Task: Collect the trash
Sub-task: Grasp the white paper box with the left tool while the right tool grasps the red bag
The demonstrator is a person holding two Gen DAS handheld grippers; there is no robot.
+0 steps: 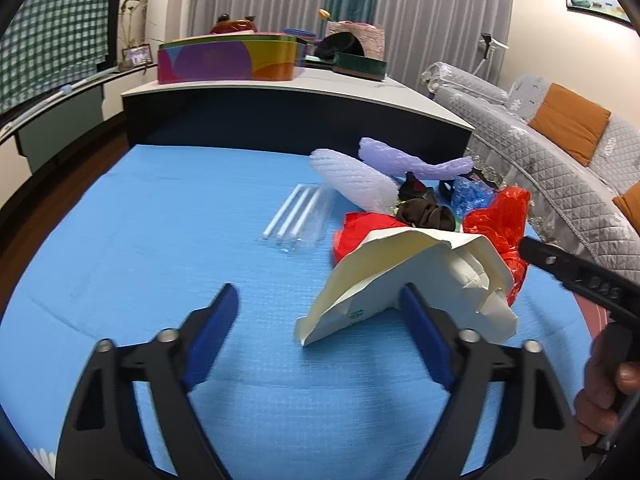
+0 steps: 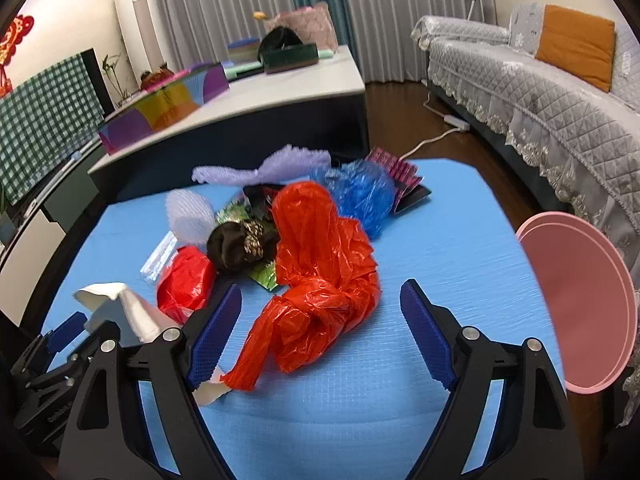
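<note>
A blue-covered worktop (image 1: 140, 240) holds a heap of trash. The left claw (image 1: 320, 312) has its blue-padded fingers spread wide apart. Ahead and left of it lies a clear plastic packet of straws (image 1: 298, 216). A crumpled cream paper carton (image 1: 404, 280) sits against its right finger, though the angle leaves contact unclear. Beyond the carton are a white foam net sleeve (image 1: 352, 180) and a lilac foam net sleeve (image 1: 408, 158). The right claw (image 2: 320, 312) is also spread wide apart, with a long crumpled red plastic bag (image 2: 320, 276) lying between its fingers. Further ahead is a crinkled blue plastic bag (image 2: 362, 192). To its right stands a round pink bin (image 2: 580, 304).
</note>
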